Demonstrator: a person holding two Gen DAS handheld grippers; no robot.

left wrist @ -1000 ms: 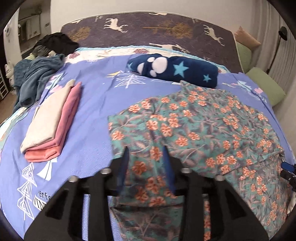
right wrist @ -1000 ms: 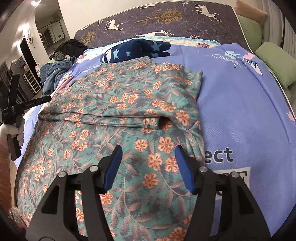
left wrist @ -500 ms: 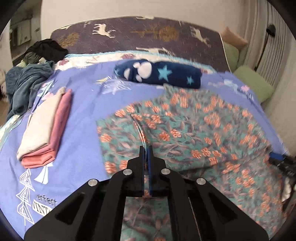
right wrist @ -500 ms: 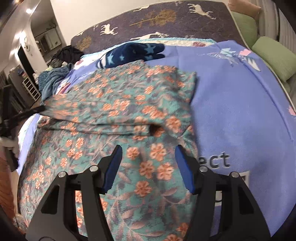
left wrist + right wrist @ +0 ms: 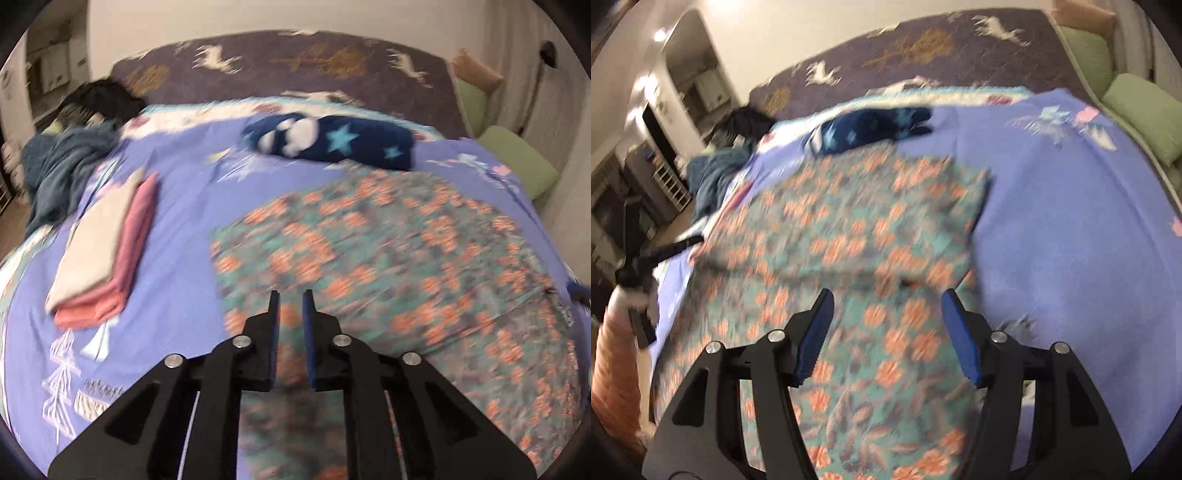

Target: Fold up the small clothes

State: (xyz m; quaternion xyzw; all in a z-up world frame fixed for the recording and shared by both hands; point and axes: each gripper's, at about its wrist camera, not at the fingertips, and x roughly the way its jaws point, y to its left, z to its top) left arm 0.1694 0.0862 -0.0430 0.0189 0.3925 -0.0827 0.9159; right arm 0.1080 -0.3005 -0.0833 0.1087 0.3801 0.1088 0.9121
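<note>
Left gripper [image 5: 291, 299] fingers are parting, nothing visibly pinched; right gripper [image 5: 888, 299] is hanging released over the floral garment [image 5: 849, 229] on the bed [image 5: 1071, 240]. Mid-fold; next likely needs gripping its near edge.

I count one floral garment [image 5: 388, 251], two folded cloths [image 5: 107, 251] stacked, one star blanket [image 5: 332, 142], two grippers [image 5: 291, 306], and perhaps three pillows [image 5: 517, 162]; blur limits that.

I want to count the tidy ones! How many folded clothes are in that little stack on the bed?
2. A cream piece lies on top of a pink piece, stacked on the left side of the bed in the left tongs' view. Thinner layers could be hidden between them.
</note>
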